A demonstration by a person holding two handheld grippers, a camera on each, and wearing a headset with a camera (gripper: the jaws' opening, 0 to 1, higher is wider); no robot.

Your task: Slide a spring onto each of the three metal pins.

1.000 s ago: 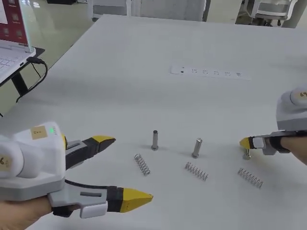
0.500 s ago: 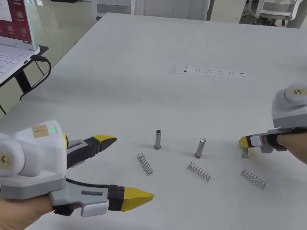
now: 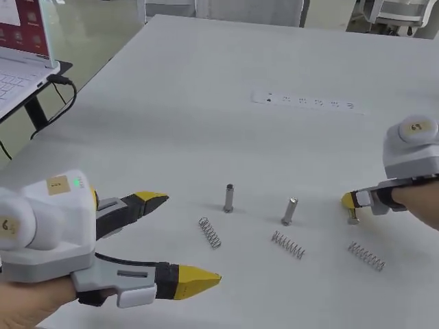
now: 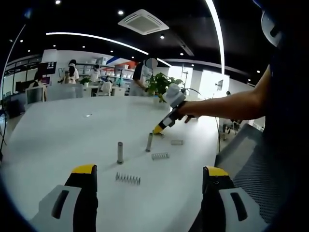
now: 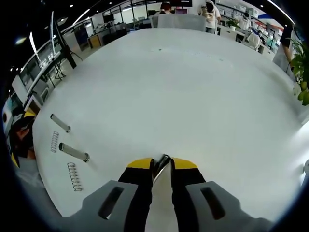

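Observation:
Two metal pins stand upright on the white table. My right gripper is shut on the third pin, low at the table surface; that pin shows between the nearly closed jaws. Three springs lie flat, one in front of each pin. My left gripper hovers open and empty at the near left, short of the leftmost spring. Ahead of the left gripper are the pins and the nearest spring.
A white power strip lies across the far middle of the table. A laptop with a cable sits on a stand off the table's left edge. Bare table stretches between the strip and the pins.
The head camera has drifted a little. The right gripper, still shut on the pin, has edged slightly left toward the middle pin. The left gripper stays open in place.

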